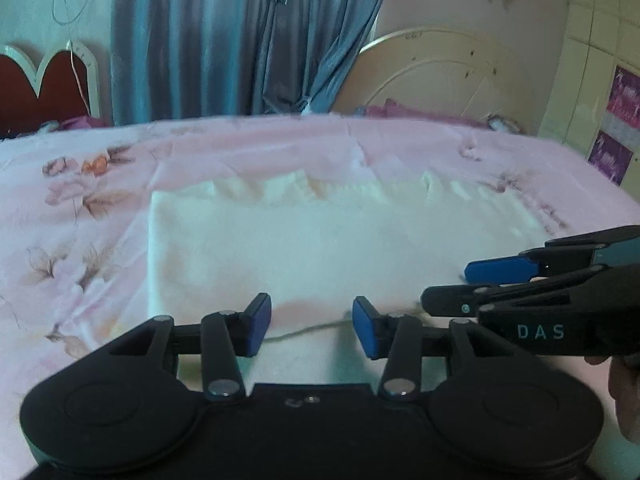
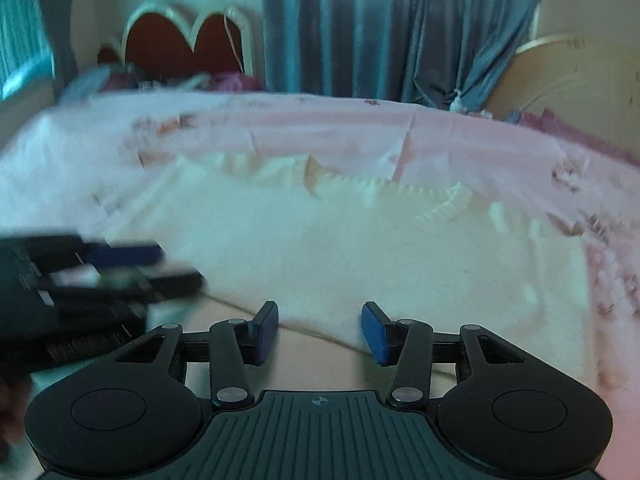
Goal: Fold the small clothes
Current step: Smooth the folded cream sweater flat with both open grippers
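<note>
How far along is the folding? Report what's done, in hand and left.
Done: the cream garment lies flat on the pink sheet, apparently folded once. In hand: nothing; the left gripper and right gripper are open at its near edge. Left: any further folds.

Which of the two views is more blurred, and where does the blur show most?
Right wrist view: more blurred; the left gripper is smeared at the left edge and the cream garment looks soft. Left wrist view: sharper; the right gripper keeps clean edges, though the bedsheet print is slightly soft.
</note>
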The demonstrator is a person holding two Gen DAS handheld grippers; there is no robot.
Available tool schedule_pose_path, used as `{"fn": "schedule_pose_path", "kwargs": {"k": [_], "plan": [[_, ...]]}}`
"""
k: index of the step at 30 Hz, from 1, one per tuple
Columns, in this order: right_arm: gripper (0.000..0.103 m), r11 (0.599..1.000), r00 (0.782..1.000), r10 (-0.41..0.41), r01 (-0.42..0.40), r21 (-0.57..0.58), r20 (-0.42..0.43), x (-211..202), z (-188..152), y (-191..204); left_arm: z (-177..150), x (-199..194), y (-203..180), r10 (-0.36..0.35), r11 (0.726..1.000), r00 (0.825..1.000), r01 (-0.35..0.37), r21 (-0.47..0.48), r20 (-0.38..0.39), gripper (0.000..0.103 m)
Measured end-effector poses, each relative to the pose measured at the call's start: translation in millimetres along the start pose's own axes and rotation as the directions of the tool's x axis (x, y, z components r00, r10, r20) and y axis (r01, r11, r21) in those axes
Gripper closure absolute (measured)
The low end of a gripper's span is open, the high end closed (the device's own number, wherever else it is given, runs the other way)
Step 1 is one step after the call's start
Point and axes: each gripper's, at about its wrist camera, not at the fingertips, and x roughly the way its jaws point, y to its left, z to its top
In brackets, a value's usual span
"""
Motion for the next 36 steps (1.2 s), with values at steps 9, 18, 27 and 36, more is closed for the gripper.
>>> {"fn": "schedule_pose_path", "kwargs": {"k": [9,18,27,36], "plan": [[0.067,0.938,0.977,-0.211,0.206,0.279,-0.013,-32.0,-21.0,-110.7,-6.6,-9.5,41.9,0.01,1.0,1.0,-0.01,0.0,-0.005,0.064],[0.068,0.914,0.967,-0.25,0.255,0.316,-0.055,-39.0,-22.8,-123.7,-7.3,-11.4,30.6,0.034,0.999,0.999,-0.032,0.04,-0.029,0.06],[0.068,0.93,0.976,-0.22,0.208,0.304,0.005,-66.9,-28.1,-118.3,-14.7,-30.7,21.0,0.084,0.996,0.996,-0.083,0.038,-0.019,0.042],[0.048,0.942,0.985,-0.159,0.13,0.309,0.071,-151.6,-80.9,-105.7,-46.9,-94.8,-1.2,0.135,0.99,0.991,-0.136,0.033,0.012,0.023]]}}
